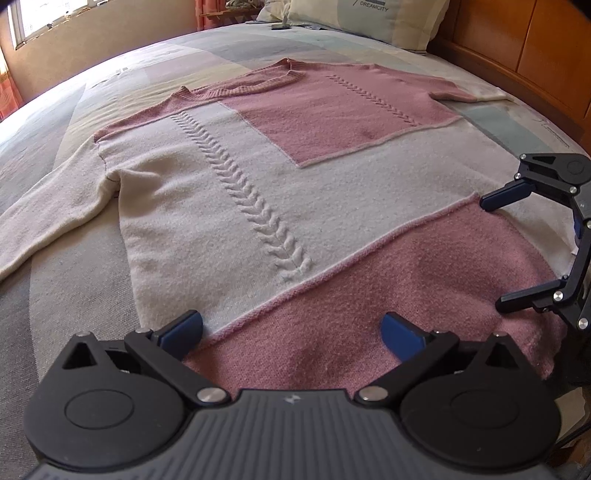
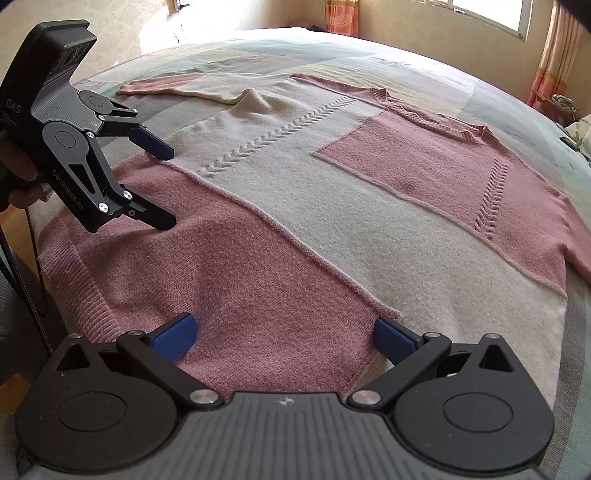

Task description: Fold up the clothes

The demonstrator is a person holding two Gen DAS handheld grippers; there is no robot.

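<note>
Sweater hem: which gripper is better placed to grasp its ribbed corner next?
Probably left. The left gripper hangs open beside the sweater's ribbed hem corner; the right gripper sits over the opposite side seam.

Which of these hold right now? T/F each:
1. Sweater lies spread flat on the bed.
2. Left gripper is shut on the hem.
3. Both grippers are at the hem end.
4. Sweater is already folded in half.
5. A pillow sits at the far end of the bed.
1. True. The sweater lies spread, front up, on the bed.
2. False. The left gripper has its jaws wide open over the pink hem panel, gripping nothing.
3. True. The right gripper is also at the hem end, open.
4. False. It is unfolded, with both sleeves out to the sides.
5. True. A pillow lies beyond the neckline.
</note>
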